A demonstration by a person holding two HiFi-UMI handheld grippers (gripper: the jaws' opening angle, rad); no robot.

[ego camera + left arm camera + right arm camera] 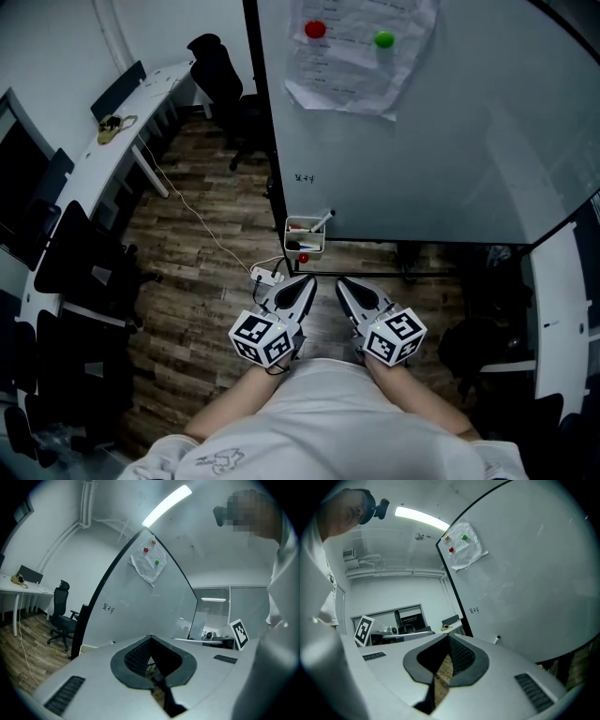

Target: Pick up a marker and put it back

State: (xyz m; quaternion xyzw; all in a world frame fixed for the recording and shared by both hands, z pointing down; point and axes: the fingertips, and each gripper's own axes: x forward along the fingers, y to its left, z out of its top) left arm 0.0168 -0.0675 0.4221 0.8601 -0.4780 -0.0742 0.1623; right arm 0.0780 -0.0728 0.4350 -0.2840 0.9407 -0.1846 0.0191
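The left gripper [307, 280] and right gripper [343, 282] are held side by side close to the person's body, above a wood floor [202, 281]. Each has its jaws closed tip to tip with nothing between them, as the left gripper view [150, 639] and right gripper view [449, 637] both show.

The marker [322, 221] juts out of a small tray [305, 246] at the lower left corner of the whiteboard [441, 141], ahead of the grippers and apart from them. Nothing stands between the grippers and the tray. A power strip [265, 274] lies on the floor just left of the left gripper, and its cable [192, 211] runs off toward a desk [141, 103]. A chair [225, 84] stands at the board's left edge.

A crumpled paper [361, 52] hangs on the board under a red magnet [315, 29] and a green magnet [383, 39]. The gripper views add an orange magnet [446, 538], which the head view cuts off, and a ceiling light [422, 518]. Each gripper view also catches the other gripper's marker cube [239, 633]. From the right gripper, the marker [498, 639] is a small white stub at the board's lower edge.

A short scrawl [305, 177] on the board and the print on the paper are too small to read.
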